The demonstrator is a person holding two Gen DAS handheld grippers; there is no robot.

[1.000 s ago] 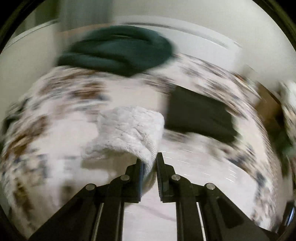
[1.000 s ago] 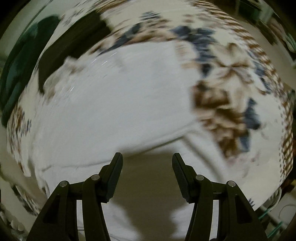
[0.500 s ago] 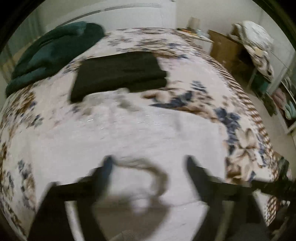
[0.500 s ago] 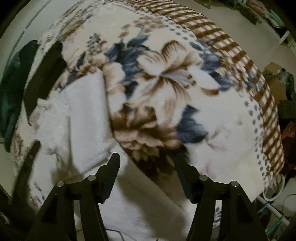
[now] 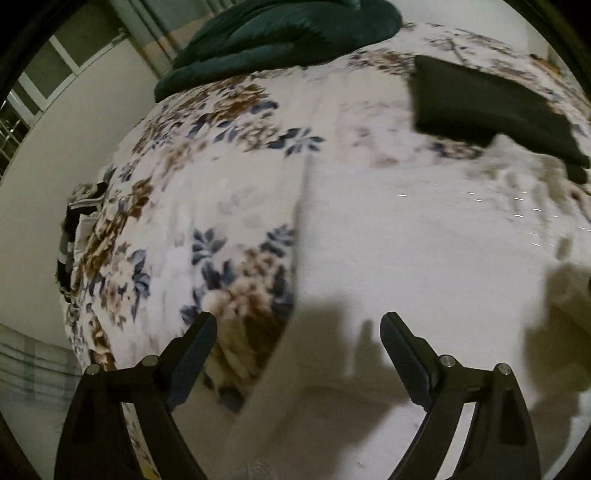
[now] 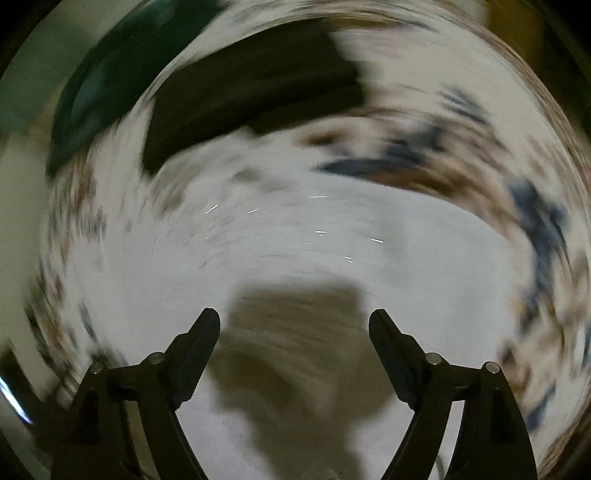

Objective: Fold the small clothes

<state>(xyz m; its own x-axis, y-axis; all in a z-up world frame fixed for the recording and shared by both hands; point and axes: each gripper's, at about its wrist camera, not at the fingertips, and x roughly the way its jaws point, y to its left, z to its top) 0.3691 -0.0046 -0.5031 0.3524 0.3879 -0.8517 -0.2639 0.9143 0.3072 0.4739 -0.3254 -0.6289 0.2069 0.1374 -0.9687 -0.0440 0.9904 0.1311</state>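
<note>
A white garment point(image 5: 424, 251) lies spread flat on the floral bedspread point(image 5: 192, 206); its left edge runs down the middle of the left wrist view. My left gripper point(image 5: 298, 325) hovers over that edge, jaws wide open with nothing between them. In the blurred right wrist view the same white garment point(image 6: 295, 240) fills the centre. My right gripper point(image 6: 294, 321) hangs above it, its jaws opening and empty. A folded black garment point(image 5: 480, 103) point(image 6: 251, 85) lies beyond the white one.
A dark green blanket point(image 5: 288, 33) point(image 6: 96, 85) is heaped at the far end of the bed. A black-and-white striped cloth point(image 5: 79, 229) sits at the bed's left edge by the wall. Plaid fabric point(image 5: 29, 369) shows low on the left.
My left gripper let go of the fluffy white cloth, opened wide and swung over the garment's left edge. My right gripper opened wider, rolled, and swung back from the bed's side over the white garment.
</note>
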